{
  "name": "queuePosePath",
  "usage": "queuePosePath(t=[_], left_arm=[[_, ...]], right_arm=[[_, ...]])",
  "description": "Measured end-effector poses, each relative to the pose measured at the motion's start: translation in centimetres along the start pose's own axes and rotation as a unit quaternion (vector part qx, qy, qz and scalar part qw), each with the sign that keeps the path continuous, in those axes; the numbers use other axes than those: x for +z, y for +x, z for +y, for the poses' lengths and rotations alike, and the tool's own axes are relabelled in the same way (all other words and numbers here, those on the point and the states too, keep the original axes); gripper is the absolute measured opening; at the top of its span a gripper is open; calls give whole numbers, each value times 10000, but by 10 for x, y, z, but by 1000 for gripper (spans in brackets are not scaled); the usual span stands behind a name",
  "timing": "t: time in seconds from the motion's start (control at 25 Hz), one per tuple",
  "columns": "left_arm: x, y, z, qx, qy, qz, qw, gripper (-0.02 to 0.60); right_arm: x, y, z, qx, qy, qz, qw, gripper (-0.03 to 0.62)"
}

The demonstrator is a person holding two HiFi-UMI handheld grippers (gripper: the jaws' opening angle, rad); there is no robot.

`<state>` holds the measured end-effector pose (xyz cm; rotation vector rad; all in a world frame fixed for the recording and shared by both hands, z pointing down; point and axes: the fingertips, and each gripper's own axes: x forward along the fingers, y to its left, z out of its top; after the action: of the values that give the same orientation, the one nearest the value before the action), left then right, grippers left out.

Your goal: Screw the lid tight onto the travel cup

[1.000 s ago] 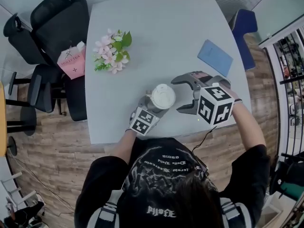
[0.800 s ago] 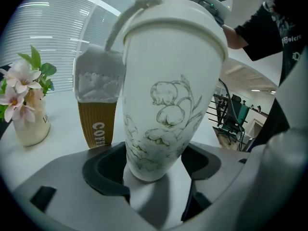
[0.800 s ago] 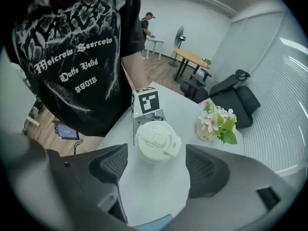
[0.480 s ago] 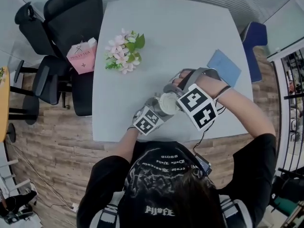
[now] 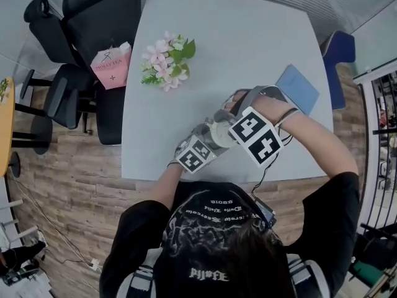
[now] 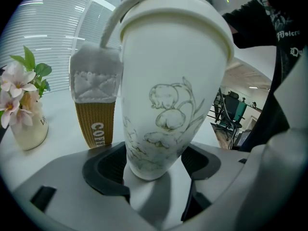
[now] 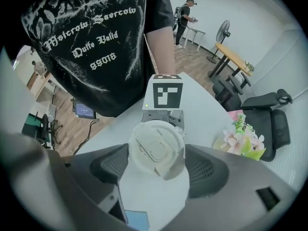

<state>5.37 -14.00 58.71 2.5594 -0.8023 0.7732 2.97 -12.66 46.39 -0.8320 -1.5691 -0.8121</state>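
Pinching the travel cup [image 6: 171,90] low on its body with the left gripper [image 6: 153,170], at mid-frame in the head view near the lower edge of the table [image 5: 248,48], likely bracing it against turning. Straddling the lid [image 7: 155,147] from above with the right gripper [image 7: 156,163], jaws spread wide and not clearly pressing, probably lining up for the twist.
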Motion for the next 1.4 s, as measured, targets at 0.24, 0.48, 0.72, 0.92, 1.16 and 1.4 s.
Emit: queuePosePath(t=[0.24,0.48,0.72,0.92,1.16,1.4], left_arm=[[-1,-1,1,47,-43,-21,10000,368],[-3,-2,-1,98,-120,-61,9999,368],[-4,-2,-1,160,-146,-121,9997,367],[-3,-4,1,294,-168,-218,9992,367],[-2,-5,-1,501,-246,-338,9979,367],[-2,-9,0,899,-372,-474,9941,356]], right_arm=[[0,-1,-3,-97,599,-202,9980,374],[0,-1,-1,-347,1575,-465,9858,374],[0,-2,-3,-641,2422,-609,9662,374],[0,-5,-6,-1013,3156,-878,9394,374],[-1,-8,-8,-1584,4204,-1115,8864,374],[-4,-10,-10,-2146,5128,-1215,8223,374]])
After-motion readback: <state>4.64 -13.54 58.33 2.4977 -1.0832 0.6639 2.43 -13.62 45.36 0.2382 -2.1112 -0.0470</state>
